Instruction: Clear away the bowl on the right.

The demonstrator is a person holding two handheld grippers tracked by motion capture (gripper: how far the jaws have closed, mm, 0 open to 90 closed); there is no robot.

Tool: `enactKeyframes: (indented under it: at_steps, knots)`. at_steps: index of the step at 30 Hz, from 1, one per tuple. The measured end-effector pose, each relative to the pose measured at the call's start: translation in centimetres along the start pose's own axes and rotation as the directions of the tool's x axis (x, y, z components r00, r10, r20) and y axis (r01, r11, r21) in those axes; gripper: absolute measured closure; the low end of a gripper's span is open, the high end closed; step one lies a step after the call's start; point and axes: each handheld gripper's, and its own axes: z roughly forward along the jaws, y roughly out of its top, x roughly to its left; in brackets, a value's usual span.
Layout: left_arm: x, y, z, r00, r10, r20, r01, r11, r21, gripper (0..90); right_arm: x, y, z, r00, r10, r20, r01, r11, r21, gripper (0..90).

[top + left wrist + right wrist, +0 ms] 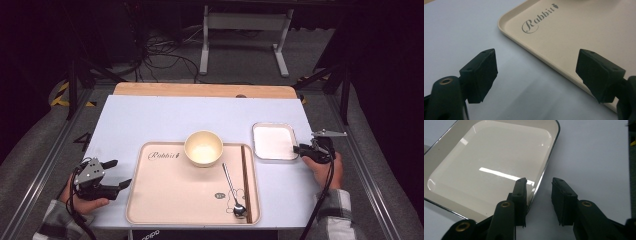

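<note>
Nearest the camera in the high view, your two forearms are coming in at the bottom edge, one gripper in each hand. Your left gripper [114, 173] is resting on the table [165, 115] just left of the one beige serving tray [150, 200], its jaws standing wide with nothing between them; in the left gripper view they are framing the tray's corner [506, 20] and the word "Rabbit". Your right gripper [299, 148] is sitting at the right edge of the single white square dish [272, 141], which is lying on the table just right of the tray. In the right gripper view the jaws are standing narrow and straddling the dish's rim [544, 173], one inside, one outside; the pads are not yet pressing on it. On the tray you are looking at one round bowl [203, 148], one spoon [232, 192] and what looks like one pair of chopsticks [245, 175] along its right side.
</note>
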Motion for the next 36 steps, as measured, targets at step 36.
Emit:
enactKeyframes:
  at_steps: [36]
  knots:
    - [0.0,0.0,0.2,0.9999,0.005,-0.011,-0.005,0.9998,0.020,19.2,0.1,0.5,-2.1,0.9963,0.059,-0.062,-0.066,0.991,-0.115,89.6]
